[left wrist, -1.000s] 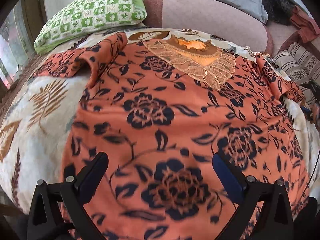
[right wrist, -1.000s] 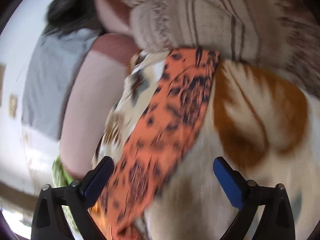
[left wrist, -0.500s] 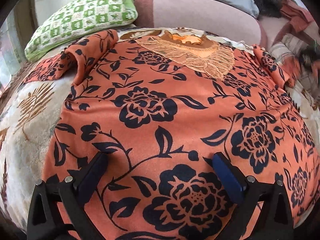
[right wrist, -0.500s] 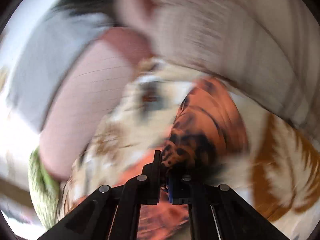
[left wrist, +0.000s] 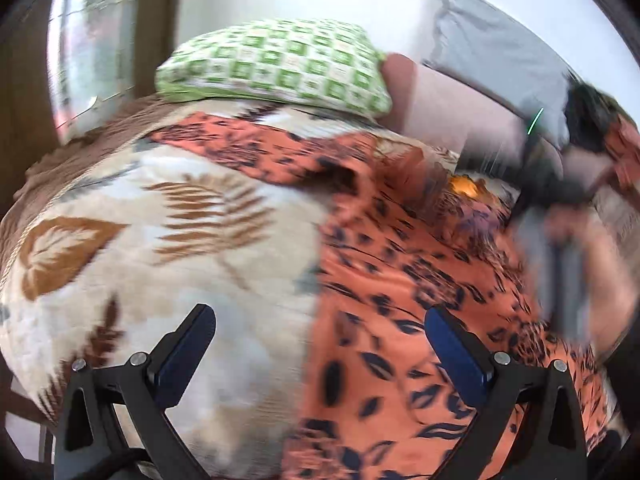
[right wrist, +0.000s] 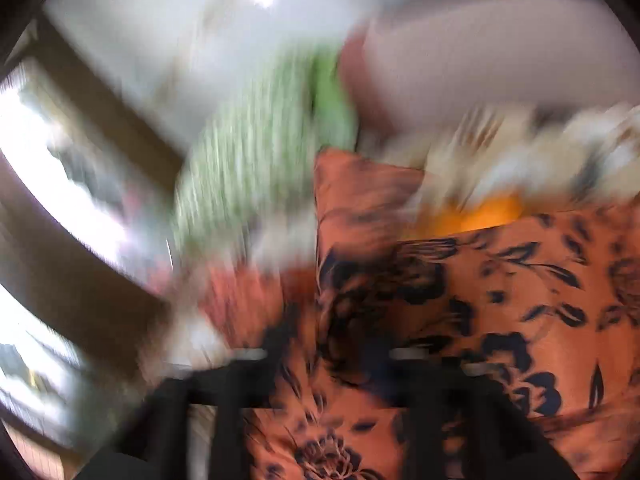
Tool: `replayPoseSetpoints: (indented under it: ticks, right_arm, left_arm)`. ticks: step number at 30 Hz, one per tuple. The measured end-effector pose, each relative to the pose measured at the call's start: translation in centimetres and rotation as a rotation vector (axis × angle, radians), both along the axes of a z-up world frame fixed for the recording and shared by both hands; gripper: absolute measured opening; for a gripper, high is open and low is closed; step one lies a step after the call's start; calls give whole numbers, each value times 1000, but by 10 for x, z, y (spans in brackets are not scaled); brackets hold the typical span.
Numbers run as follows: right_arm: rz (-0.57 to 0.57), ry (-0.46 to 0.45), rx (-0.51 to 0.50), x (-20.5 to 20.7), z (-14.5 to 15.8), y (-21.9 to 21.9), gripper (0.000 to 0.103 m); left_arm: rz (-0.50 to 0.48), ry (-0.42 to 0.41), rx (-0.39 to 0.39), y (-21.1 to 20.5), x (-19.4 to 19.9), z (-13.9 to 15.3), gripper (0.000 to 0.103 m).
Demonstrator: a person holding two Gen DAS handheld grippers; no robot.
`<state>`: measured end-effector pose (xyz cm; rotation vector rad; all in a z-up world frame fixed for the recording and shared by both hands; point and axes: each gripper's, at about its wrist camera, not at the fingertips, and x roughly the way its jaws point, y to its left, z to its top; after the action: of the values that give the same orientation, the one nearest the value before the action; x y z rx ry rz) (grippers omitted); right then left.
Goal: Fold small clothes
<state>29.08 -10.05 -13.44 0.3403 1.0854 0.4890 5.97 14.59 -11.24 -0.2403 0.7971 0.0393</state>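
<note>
Pillow (left wrist: 276,60) sharp from left tool (left wrist: 320,344); right view blurred.

heavy blur; orange floral garment (right wrist: 460,300) folded over between right gripper (right wrist: 332,364) fingers, green pillow (right wrist: 256,152) behind

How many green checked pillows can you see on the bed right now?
1. The green checked pillow lies at the head of the bed, beyond the orange floral garment and against the pink headboard. More could be hidden outside the blurred views.

Left gripper (left wrist: 320,348) with jaws wide apart; right gripper (right wrist: 332,364) blurred, fingers seemingly close together.
</note>
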Motion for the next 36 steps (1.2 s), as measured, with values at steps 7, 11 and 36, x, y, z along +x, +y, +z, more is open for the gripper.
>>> replayPoseSetpoints:
  ticks: [7,11,36]
  right_arm:
    - [-48,-91,117,-21,23,-31,97]
    - [-117,-17,117,-1,2,-57,103]
    - [-93,22,279,0,-25,-88,103]
  left_arm:
    - [95,-35,-55,71,33,14,103]
    - [100,-17,-233,101,98,11,103]
    - [437,-38,-380,194,252,16,4]
